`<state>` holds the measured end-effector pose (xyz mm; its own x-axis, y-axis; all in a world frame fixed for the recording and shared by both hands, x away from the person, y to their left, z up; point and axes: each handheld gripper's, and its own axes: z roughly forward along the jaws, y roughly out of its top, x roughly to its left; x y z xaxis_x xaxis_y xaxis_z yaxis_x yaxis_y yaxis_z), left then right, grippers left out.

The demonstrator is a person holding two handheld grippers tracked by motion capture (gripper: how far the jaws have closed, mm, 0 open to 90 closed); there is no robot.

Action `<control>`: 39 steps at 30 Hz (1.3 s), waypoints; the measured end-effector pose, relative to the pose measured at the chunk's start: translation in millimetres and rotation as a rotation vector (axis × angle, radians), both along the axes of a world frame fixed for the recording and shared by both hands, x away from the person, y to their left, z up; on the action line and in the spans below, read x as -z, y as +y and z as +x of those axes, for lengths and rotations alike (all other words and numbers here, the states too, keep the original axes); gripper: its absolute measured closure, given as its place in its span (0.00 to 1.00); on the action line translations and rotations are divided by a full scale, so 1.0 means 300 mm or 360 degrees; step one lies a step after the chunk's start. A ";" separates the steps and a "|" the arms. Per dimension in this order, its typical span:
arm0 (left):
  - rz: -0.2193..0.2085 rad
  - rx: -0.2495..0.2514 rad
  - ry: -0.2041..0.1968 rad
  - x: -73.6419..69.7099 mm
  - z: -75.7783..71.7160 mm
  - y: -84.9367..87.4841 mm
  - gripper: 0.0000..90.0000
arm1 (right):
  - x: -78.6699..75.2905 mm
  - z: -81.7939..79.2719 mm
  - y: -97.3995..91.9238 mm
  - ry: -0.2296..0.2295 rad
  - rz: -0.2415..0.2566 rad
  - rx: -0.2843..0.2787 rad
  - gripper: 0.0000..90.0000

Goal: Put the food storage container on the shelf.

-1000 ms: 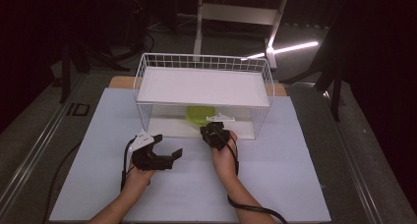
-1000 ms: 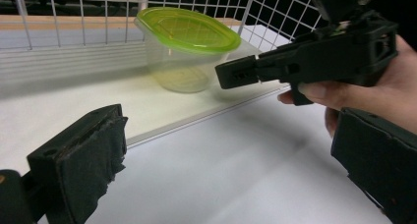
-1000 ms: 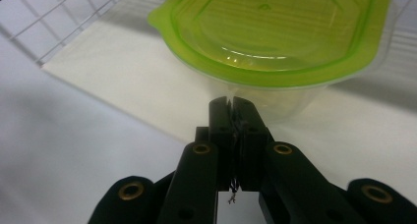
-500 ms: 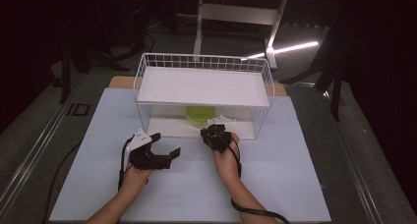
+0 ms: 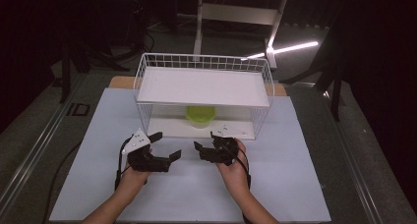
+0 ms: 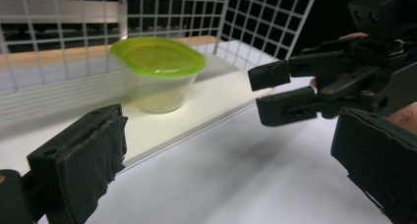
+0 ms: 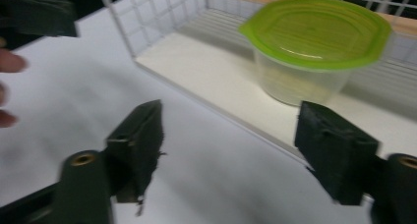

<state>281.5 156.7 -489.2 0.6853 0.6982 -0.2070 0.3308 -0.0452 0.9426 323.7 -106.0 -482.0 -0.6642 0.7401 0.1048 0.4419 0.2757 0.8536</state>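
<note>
White paper covers the table (image 5: 305, 184). On it stands a wire rack (image 5: 204, 98) with a green-lidded tub (image 5: 200, 116) on its bottom shelf. Just before the rack, the left gripper (image 5: 166, 146) gapes wide, empty. The right gripper (image 5: 206, 146), just opening, holds nothing.

The room beyond the table (image 5: 305, 184) was dark. Its pale top lay lit beneath the claws. Ahead of them a white frame post (image 5: 199, 17) stood on a grey floor (image 5: 305, 71), where a bright light strip (image 5: 290, 49) showed, ahead and to their right.
</note>
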 end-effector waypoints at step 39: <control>0.0058 0.0054 0.0026 -0.010 -0.150 0.116 0.01 | -0.044 -0.216 -0.208 -0.0100 0.0042 -0.0098 0.16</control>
